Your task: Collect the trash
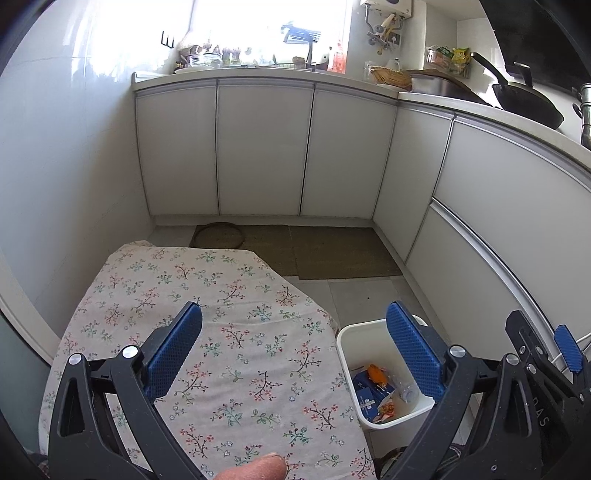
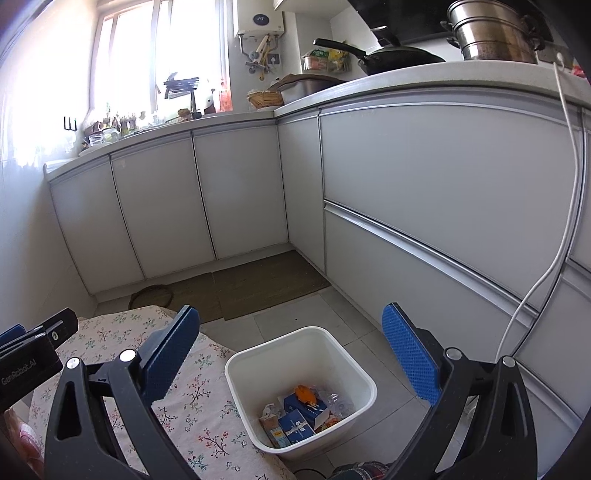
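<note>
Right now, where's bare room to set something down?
Floral tablecloth: bare between the wall and white bin. Grey floor tiles between bin and brown mats are bare. Crowded: bin bottom and the countertop.

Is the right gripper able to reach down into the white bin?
Probably yes: the right gripper is open and empty above the white bin, whose top is uncovered, with nothing between them.

1. Two hand-held grippers: left (image 1: pixel 293 321) and right (image 2: pixel 290 325), each with two blue pads.
2. One white bin (image 2: pixel 354 363).
3. In the bin: at least two blue cartons (image 2: pixel 297 424), one orange piece (image 2: pixel 303 393), one clear plastic piece (image 2: pixel 334 400); the rest is too jumbled to count.
4. One floral cloth (image 1: pixel 221 332).
5. Two floor mats (image 1: pixel 343 254).
6. One black pan (image 2: pixel 402 59).
7. One steel pot (image 2: pixel 495 31).
</note>
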A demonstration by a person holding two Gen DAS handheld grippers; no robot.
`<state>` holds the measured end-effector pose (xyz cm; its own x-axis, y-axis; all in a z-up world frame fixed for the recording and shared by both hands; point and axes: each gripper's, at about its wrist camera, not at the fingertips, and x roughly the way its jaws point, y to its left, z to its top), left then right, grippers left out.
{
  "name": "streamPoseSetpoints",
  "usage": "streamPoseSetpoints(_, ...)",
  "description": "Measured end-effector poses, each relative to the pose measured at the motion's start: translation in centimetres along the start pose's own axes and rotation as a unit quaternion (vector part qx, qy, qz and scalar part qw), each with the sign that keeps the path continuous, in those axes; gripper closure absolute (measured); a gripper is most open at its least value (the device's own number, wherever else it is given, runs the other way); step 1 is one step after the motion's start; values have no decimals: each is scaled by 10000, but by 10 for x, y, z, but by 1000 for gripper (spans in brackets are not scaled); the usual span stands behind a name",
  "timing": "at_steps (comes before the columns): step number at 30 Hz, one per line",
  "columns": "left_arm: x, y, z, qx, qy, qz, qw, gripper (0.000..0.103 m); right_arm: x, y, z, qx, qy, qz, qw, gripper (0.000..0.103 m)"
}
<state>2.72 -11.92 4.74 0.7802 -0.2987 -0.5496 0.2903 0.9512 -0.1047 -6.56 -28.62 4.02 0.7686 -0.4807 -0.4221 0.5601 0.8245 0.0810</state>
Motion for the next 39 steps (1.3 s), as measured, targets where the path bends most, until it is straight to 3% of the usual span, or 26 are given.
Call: streamPoseSetpoints(39,2,-13,-5,86,71,-64,9999,8,0,-7,-4,101,77,0,9999,7)
